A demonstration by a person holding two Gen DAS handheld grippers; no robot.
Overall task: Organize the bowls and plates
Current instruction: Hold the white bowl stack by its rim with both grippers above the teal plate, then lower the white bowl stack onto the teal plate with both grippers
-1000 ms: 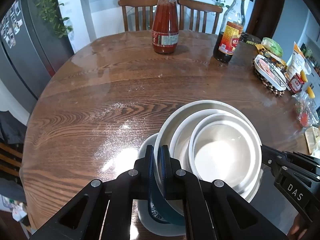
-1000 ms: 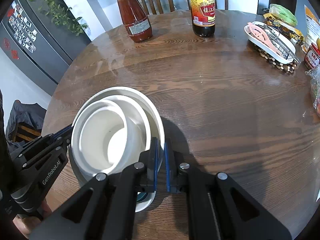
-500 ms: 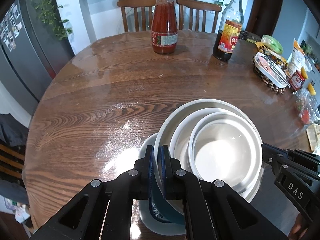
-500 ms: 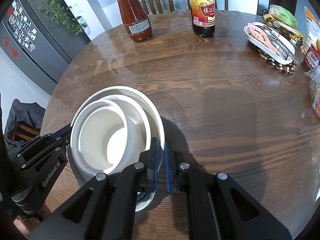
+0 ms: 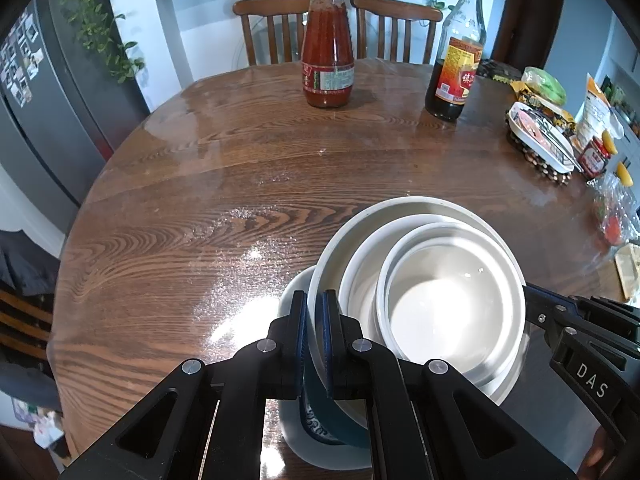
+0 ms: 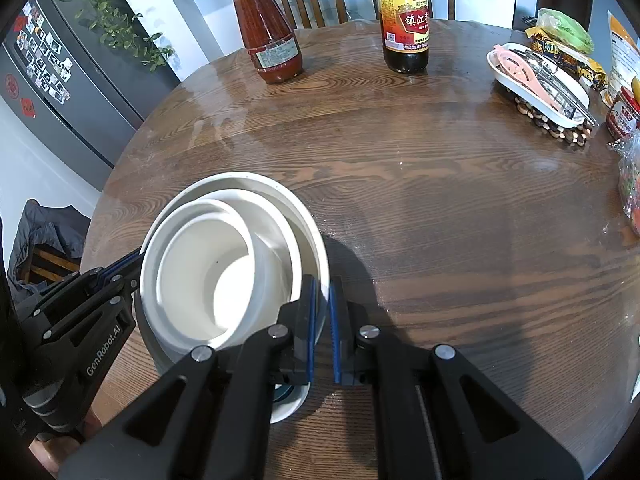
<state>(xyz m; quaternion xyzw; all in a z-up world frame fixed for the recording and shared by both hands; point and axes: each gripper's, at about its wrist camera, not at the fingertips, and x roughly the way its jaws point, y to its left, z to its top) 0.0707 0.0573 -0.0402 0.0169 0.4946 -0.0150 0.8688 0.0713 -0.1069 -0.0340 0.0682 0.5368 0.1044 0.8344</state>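
Note:
A stack of nested white bowls (image 5: 436, 300) sits over a white plate (image 5: 296, 428) at the near edge of the round wooden table (image 5: 248, 184). The outer bowl has a dark teal patterned underside (image 5: 320, 424). My left gripper (image 5: 315, 320) is shut on the outer bowl's left rim. My right gripper (image 6: 323, 312) is shut on the same bowl's right rim (image 6: 320, 256); it shows in the left wrist view (image 5: 560, 320). The stack (image 6: 216, 276) and the left gripper (image 6: 92, 300) show in the right wrist view.
A red sauce jar (image 5: 327, 46) and a dark vinegar bottle (image 5: 456, 56) stand at the far side. A white tray of utensils (image 5: 540, 136) on a beaded mat, snack bags and jars crowd the right edge. Two wooden chairs (image 5: 340, 24) stand behind; a fridge (image 5: 36, 92) stands left.
The bowl stack and both grippers have stayed nearly still; both views have shifted only slightly, with the table seen a little further away.

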